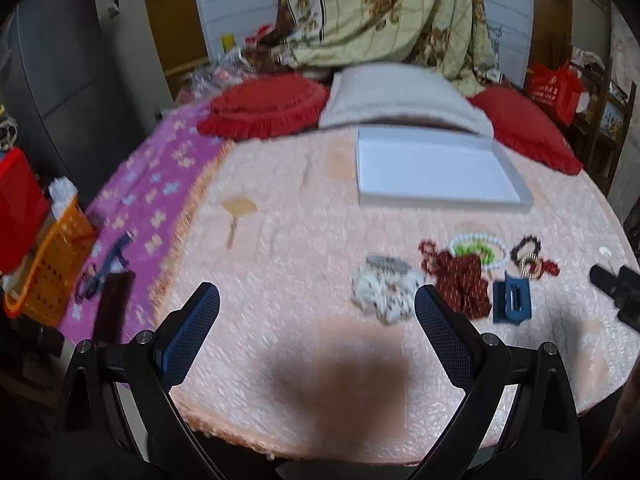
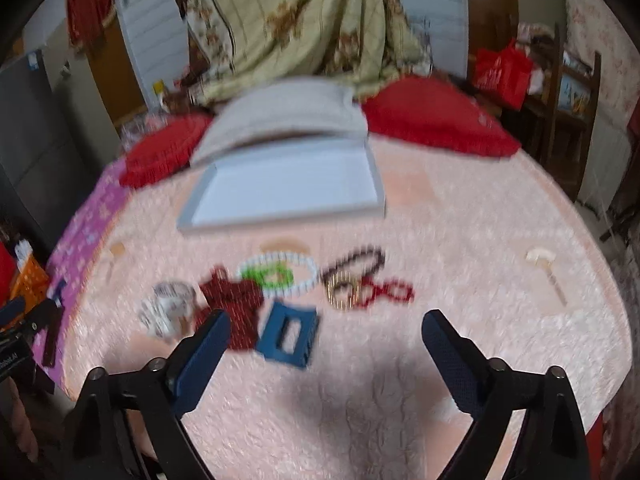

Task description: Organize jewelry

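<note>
Jewelry lies in a loose group on the pink bedspread [image 1: 280, 240], at about two o'clock from the left tool [image 1: 316, 312] and at eleven o'clock from the right tool [image 2: 326, 338]. The white tray [image 1: 436, 172] stands empty beyond the group, at twelve o'clock, apart from every piece.

Both tools hang above the bed with their jaws wide apart, and nothing is between them.

I judge that the step in hand is to choose a first piece and carry it to the tray. The blue clip [image 2: 289, 338] seems a good start: it lies nearest to the right tool and looks stiff, so the pads can close on its two sides. The white bead bracelet [image 2: 280, 276] lies around the green ring [image 2: 276, 276] and touches the dark red cloth piece [image 2: 236, 312], so it is better to come from above and take only one thing, slowly, without dragging its neighbours.
</note>
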Available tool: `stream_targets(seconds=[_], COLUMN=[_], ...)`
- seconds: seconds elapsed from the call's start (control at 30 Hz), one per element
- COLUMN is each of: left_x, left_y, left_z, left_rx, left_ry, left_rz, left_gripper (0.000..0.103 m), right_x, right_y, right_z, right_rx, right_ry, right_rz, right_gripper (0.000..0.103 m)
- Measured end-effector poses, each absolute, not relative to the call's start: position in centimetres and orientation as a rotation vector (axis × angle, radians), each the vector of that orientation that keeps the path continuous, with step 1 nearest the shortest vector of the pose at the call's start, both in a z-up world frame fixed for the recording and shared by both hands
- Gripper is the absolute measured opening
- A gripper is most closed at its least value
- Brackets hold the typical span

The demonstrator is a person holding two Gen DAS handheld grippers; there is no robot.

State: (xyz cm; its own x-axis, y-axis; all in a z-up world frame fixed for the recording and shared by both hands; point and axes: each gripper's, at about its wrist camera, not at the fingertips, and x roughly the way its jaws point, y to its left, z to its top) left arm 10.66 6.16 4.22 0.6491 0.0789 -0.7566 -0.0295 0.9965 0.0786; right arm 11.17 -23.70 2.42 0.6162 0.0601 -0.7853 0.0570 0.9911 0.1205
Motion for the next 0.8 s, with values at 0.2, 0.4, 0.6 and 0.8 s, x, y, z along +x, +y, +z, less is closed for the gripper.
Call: stream_targets(seconds=[0.2, 0.4, 0.6, 0.8], left_x=[10.2, 10.5, 10.6, 11.0], left_y=[5.1, 4.3, 4.0, 4.0], left_z=[1.4, 0.0, -0.5, -1.3], left_rx=[0.049, 0.071, 0.095, 0.100], left_ry=[0.913, 0.953, 0.953, 0.971], left_rz=[0.090, 0.099, 0.105, 0.103], left_gripper=[0.099, 0.099, 0.099, 0.099], right_x=[10.8, 11.0, 10.7, 10.5], right_y=[-23.9, -23.1, -23.2, -23.4], right_z=[-1.8, -3.3, -3.8, -4.2], right_rx=[0.130, 0.037, 0.057, 0.124], right_ry=[1.010, 1.053, 1.044, 1.030], right_rz=[-0.044, -0.084, -0.081, -0.074], right_gripper=[0.090, 0.090, 0.090, 0.090])
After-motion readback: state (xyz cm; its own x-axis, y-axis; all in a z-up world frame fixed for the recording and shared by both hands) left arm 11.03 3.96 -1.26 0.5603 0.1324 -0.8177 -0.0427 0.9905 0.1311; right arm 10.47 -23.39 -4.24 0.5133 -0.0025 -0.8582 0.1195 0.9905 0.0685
